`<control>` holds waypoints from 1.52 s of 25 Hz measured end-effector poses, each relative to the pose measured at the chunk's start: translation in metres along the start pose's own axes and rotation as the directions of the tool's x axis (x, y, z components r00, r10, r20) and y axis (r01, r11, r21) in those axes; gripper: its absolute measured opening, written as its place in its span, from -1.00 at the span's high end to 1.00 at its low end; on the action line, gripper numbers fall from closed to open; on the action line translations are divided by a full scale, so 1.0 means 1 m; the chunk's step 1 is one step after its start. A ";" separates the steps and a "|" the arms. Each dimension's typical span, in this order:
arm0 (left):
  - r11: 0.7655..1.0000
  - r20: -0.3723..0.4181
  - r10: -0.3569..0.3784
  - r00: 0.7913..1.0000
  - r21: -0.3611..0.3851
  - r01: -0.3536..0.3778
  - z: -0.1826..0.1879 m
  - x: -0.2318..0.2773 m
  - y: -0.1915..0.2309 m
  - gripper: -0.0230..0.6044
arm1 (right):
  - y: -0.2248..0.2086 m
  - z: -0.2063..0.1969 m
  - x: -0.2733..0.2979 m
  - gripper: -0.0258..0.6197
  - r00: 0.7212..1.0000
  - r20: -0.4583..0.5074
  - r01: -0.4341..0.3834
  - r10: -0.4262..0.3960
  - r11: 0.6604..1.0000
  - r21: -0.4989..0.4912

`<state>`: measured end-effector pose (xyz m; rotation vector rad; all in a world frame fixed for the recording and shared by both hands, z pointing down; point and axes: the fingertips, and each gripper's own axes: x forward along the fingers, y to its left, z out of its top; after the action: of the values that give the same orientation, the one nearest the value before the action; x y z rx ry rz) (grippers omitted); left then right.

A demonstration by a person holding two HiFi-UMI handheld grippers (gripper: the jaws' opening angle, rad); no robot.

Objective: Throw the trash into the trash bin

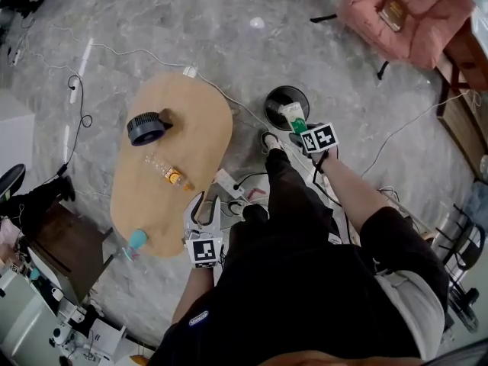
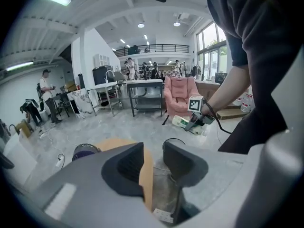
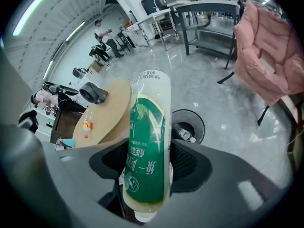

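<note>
A clear bottle with a green label (image 3: 147, 146) stands between the jaws of my right gripper (image 3: 147, 164), which is shut on it. In the head view that gripper (image 1: 301, 130) holds the bottle (image 1: 292, 117) right over the round black trash bin (image 1: 280, 99) on the floor. The bin (image 3: 195, 118) has another small bottle (image 3: 184, 133) lying inside. My left gripper (image 1: 204, 209) hangs at the near edge of the oval wooden table (image 1: 198, 139). It is open with nothing between its fingers (image 2: 128, 163).
On the table are a black fan (image 1: 148, 128), a small clear bottle with an orange label (image 1: 169, 174) and a teal object (image 1: 137, 240) at the near end. A power strip and cables (image 1: 229, 183) lie on the floor between table and bin. A pink armchair (image 1: 408, 14) stands further off.
</note>
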<state>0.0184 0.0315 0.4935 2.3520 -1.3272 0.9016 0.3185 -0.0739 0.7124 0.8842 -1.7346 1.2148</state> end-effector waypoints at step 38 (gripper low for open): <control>0.983 -0.216 0.011 0.976 -0.179 -0.050 -0.078 0.028 -0.004 0.47 | -0.105 -0.013 0.168 0.02 0.915 -0.403 0.046 -0.013 0.996 0.072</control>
<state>0.0030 0.0558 0.5712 2.0381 -1.3024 0.9667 0.3440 -0.1060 0.9067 0.6459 -1.3439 1.3461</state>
